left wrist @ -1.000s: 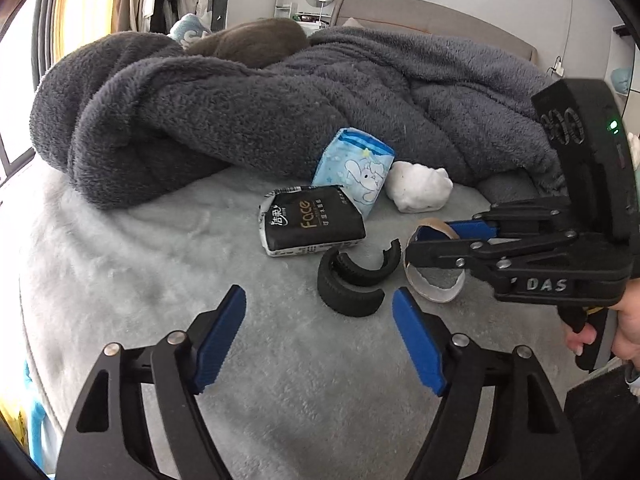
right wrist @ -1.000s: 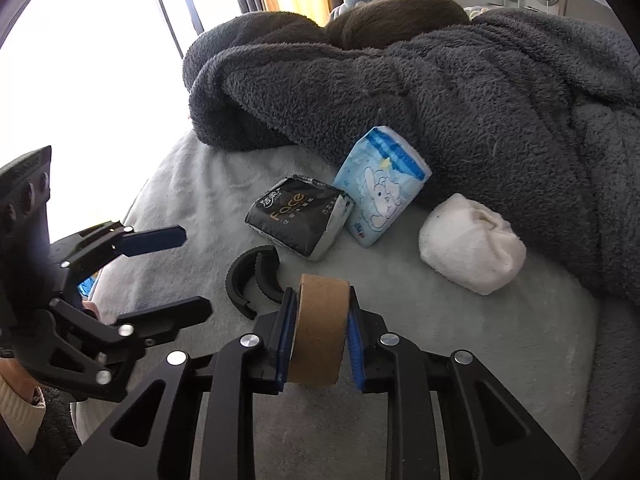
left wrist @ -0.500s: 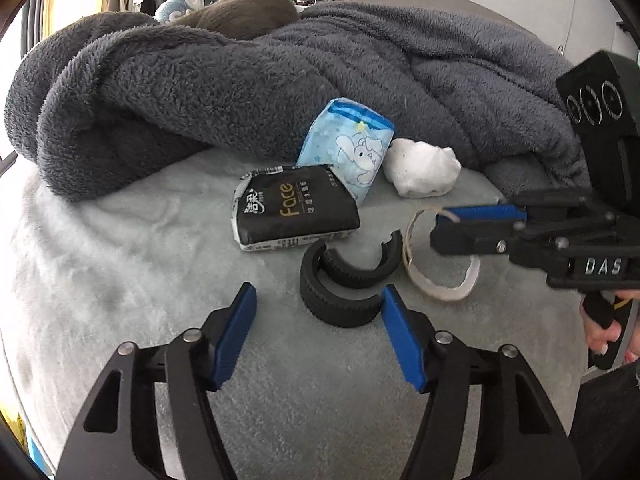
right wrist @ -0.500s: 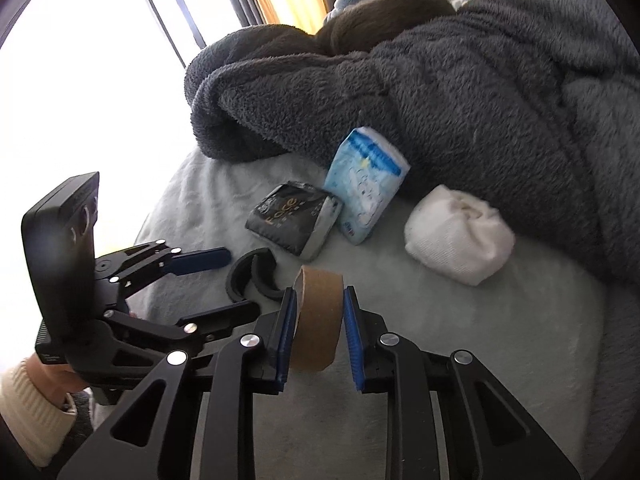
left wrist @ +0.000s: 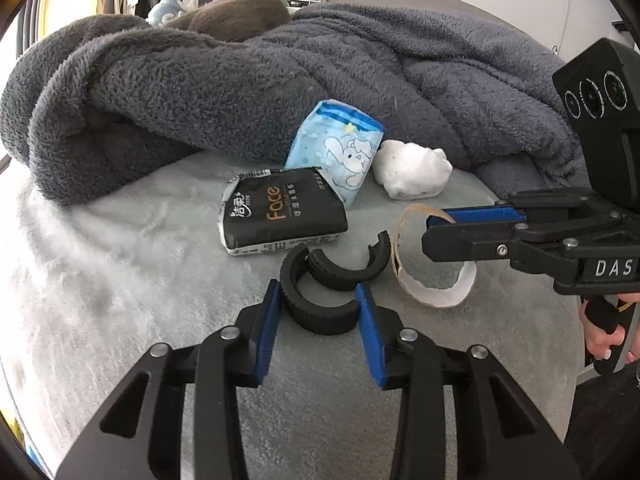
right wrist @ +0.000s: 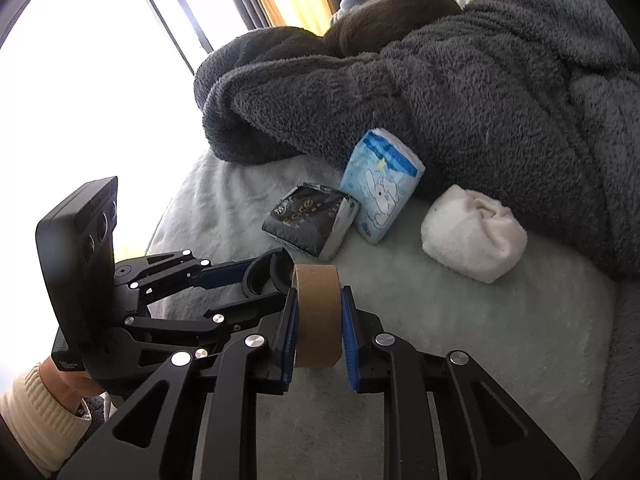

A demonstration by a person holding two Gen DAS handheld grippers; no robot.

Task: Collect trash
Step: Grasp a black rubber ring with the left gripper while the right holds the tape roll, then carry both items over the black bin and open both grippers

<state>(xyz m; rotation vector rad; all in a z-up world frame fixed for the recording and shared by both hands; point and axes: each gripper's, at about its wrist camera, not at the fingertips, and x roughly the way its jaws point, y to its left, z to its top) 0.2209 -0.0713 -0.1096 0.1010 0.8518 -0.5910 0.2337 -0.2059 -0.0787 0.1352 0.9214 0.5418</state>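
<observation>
On the pale grey bed cover lie broken black ring pieces [left wrist: 320,300], a black "Face" tissue pack [left wrist: 280,212], a blue cartoon tissue pack [left wrist: 340,152] and a white crumpled wad [left wrist: 412,168]. My left gripper [left wrist: 318,316] has its blue pads on both sides of the nearer black ring piece, touching or nearly so. My right gripper [right wrist: 318,320] is shut on a brown cardboard tape ring [right wrist: 318,312], also seen in the left wrist view [left wrist: 432,292], just right of the black pieces. The black pieces [right wrist: 266,276] show partly behind the left gripper in the right wrist view.
A thick dark grey fleece blanket [left wrist: 240,80] is heaped across the back of the bed, right behind the packs. A brown pillow [left wrist: 240,16] lies beyond it. A bright window [right wrist: 80,80] is at the left. The bed edge drops off at the front right.
My left gripper moved forward and closed from wide open onto the nearer black ring piece. My right gripper, holding the cardboard ring, rose slightly and stayed shut.
</observation>
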